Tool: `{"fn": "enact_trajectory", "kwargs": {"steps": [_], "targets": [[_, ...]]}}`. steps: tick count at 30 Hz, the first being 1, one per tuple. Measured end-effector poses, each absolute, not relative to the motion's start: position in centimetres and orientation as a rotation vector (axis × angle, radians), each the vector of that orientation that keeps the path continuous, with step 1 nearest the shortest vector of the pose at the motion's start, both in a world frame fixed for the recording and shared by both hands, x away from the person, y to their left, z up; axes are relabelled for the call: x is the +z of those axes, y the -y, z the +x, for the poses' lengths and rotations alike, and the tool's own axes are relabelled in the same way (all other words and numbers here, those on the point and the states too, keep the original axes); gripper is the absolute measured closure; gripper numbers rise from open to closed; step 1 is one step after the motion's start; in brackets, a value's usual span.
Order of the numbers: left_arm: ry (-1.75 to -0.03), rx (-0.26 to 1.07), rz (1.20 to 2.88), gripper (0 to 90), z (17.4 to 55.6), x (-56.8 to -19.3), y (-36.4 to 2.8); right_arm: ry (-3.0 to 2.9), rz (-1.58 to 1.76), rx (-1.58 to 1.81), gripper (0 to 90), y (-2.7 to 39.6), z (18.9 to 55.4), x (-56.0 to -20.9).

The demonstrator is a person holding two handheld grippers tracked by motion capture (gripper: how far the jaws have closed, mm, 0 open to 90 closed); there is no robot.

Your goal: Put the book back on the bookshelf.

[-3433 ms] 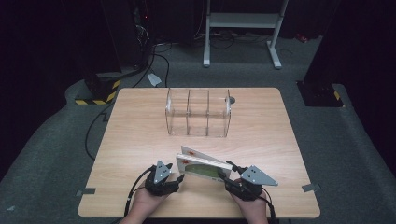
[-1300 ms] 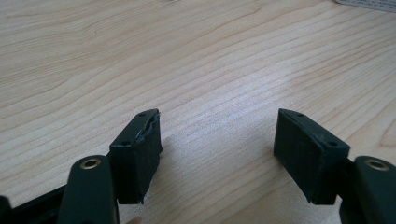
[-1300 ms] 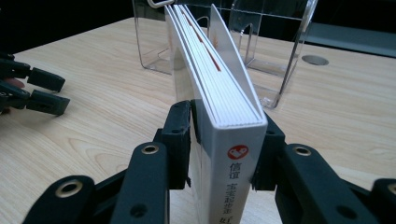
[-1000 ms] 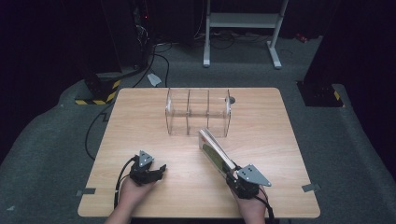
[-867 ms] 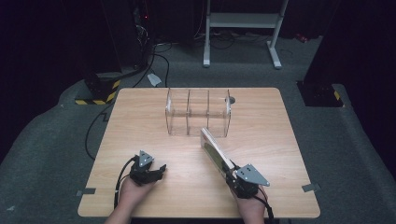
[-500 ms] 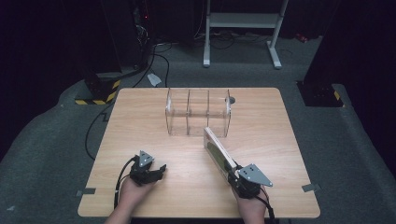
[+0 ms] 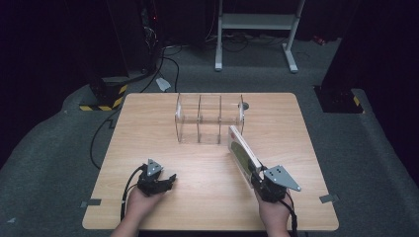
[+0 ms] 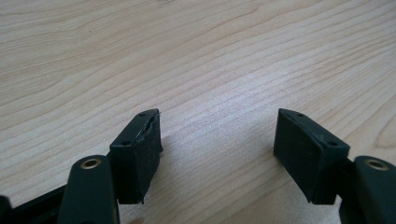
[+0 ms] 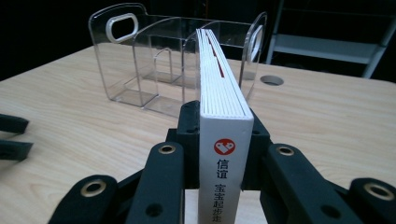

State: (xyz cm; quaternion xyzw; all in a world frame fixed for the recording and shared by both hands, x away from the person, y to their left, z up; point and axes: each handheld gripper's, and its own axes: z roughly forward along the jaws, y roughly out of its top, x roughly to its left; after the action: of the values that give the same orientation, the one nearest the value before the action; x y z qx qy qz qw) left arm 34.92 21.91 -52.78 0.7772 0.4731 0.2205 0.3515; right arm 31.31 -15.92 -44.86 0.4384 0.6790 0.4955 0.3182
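Where the right gripper [image 7: 254, 174] sits at about 5 o'clock on the table, clenched on one book [image 7: 243, 152], black pads pressed flat to both covers, spine toward the camera in the right gripper view. Jaws just closed a little further on it.

Book [image 9: 223, 112]: one; thin, rigid, white spine, ribbed white page block along the top edge, a red strip showing between the pages. Held on edge, above the tabletop, slanting from the gripper toward 11 o'clock, far end just short of the organiser's right end. Spine marked with a round red badge bearing a white heart-like mark, then black Chinese characters, "信谊" legible, the rest cut off by the frame.

Left gripper [image 7: 167, 180]: one, at 7 o'clock, well apart from the book; released, two black pads [image 8: 142, 154] standing wide over bare wood, pad faces matt and slightly frayed at the edge. Grey three-cornered plates: two, one on each gripper.

Organiser [image 7: 210, 117]: one, clear hard plastic, rectangular, three compartments counted, oval handle cutouts in both end walls, standing at 12 o'clock.

Table [image 7: 148, 128]: one, pale wood-grain top, rounded corners, a round grey hole [image 7: 245, 105] beside the organiser at 1 o'clock.
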Motion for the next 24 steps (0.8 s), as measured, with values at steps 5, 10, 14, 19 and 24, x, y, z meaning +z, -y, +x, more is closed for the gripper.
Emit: {"fn": "enact_trajectory", "kwargs": {"steps": [5, 10, 14, 19, 24], "targets": [[-1.225, 0.567, 2.012, 32.0, 34.9, -52.8, -21.9, -1.772, 1.165, 1.272, 75.3, 15.3, 32.8, -44.2], [-1.225, 0.567, 2.012, 32.0, 34.9, -52.8, -21.9, -1.758, 1.150, 1.262, 75.2, 14.4, 34.4, -43.7], [-1.226, 0.566, 2.010, 32.0, 34.9, -52.8, -21.9, -1.748, 1.147, 1.246, 75.2, 13.5, 35.6, -43.6], [-1.227, 0.567, 2.009, 32.0, 34.9, -52.8, -21.9, -1.739, 1.174, 1.226, 75.2, 12.8, 37.1, -43.7], [-1.227, 0.567, 2.009, 32.1, 34.9, -52.8, -21.9, -1.733, 1.162, 1.200, 75.2, 12.1, 38.3, -44.0]]}}
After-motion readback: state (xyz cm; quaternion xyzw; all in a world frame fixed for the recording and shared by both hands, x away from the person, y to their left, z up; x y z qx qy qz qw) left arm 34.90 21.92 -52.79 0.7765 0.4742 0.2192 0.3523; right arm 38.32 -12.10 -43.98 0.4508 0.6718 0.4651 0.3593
